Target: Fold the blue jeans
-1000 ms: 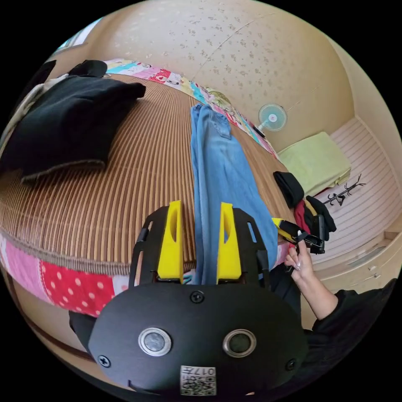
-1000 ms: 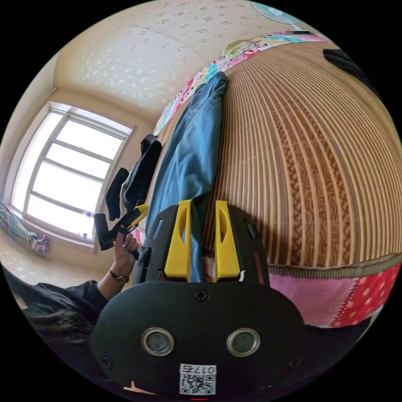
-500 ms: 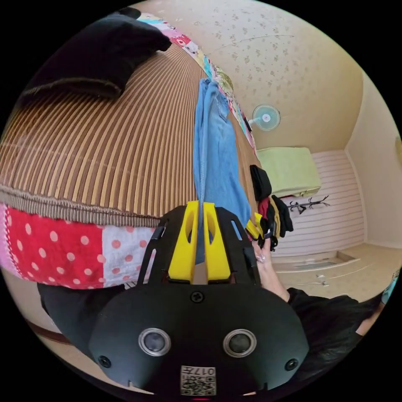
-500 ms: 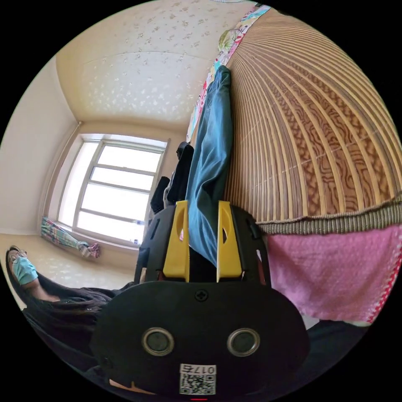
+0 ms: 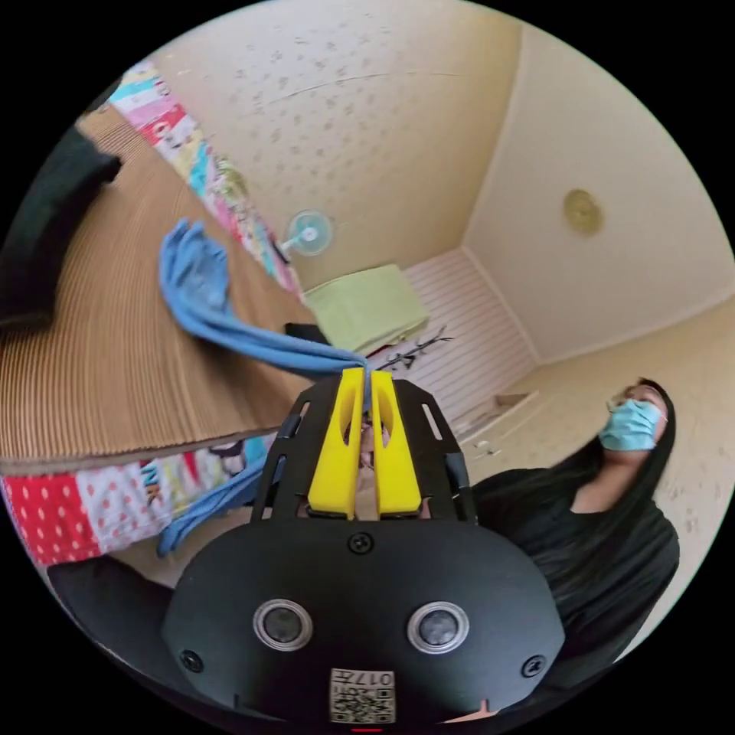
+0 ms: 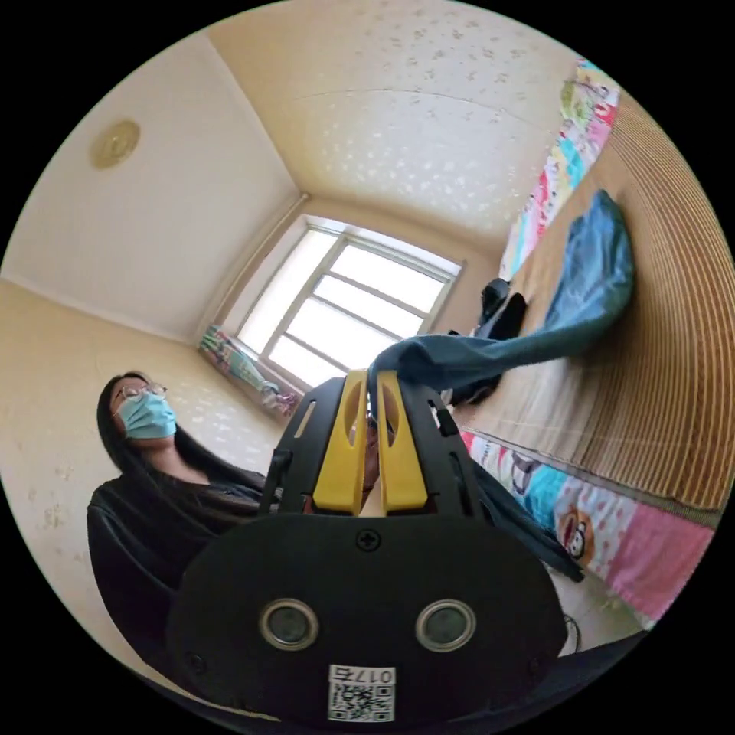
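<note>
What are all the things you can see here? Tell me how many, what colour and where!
blue jeans: one, blue, far end on the mat, near end lifted by both grippers
mat: one, brown striped, on the bed
quilt: one, many colours, under the mat
dark clothes: one pile, black, on the mat
fan: one, pale blue, by the wall
green cushion: one, green, beyond the bed
window: one, bright, far wall
person: one, black top, beside the bed
left gripper: yellow jaws, pinching jeans
right gripper: yellow jaws, pinching jeans

Jeans (image 5: 195,283): soft matt denim cloth. Mat (image 5: 99,383): ribbed woven bamboo, slight sheen. Fingers (image 5: 337,452): smooth yellow plastic. Quilt (image 6: 605,536): printed matt cotton at the bed's edge.
</note>
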A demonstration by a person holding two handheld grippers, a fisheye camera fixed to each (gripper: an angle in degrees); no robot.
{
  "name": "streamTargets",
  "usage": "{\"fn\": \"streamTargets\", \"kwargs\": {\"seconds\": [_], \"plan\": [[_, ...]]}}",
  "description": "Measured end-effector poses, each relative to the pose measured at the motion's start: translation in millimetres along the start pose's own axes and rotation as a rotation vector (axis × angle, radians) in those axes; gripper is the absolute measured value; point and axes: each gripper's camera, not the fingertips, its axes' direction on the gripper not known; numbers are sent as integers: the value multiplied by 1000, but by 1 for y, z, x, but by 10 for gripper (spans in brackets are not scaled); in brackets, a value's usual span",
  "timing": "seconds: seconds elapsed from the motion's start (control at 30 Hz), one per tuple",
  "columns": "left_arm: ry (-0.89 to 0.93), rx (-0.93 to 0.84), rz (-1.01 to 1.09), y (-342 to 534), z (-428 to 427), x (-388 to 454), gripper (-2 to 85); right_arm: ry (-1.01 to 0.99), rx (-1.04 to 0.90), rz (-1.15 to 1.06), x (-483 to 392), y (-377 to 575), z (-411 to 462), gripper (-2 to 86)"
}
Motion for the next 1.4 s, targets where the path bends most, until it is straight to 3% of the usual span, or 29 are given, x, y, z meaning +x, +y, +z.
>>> {"fn": "streamTargets", "kwargs": {"seconds": [0.23, 0.4, 0.57, 0.73, 0.87, 0.93, 1.07, 1.2, 1.27, 1.33, 1.4], "plan": [[197, 83, 403, -68, -3, 178, -7, -4, -110, -431, -225, -94, 31, 21], [156, 208, 457, -109, -4, 238, -7, 160, -87, -538, -308, -144, 51, 19], [-12, 273, 358, -170, 11, 207, -6, 269, -88, -390, -273, -213, 68, 18], [-186, 241, 200, -245, 35, 107, -6, 413, -61, -173, -153, -292, 73, 17], [-132, 213, 221, -257, 39, 72, -5, 374, -19, -286, -123, -305, 76, 17], [-217, 149, 305, -232, 41, 68, -3, 355, -40, -356, -121, -278, 79, 18], [-385, 2, 249, -145, 46, 20, 7, 543, -183, -381, -91, -172, 84, 18], [-489, -188, -108, -2, 45, -80, 35, 628, -290, -33, 2, -8, 55, 19], [-485, -202, -298, 58, 33, -112, 44, 647, -299, 188, 36, 60, 37, 17], [-432, -112, -471, 108, 9, -130, 61, 536, -153, 385, 52, 126, 6, 20], [-440, -63, -513, 118, 0, -133, 71, 442, -19, 461, 58, 149, -14, 31]]}}
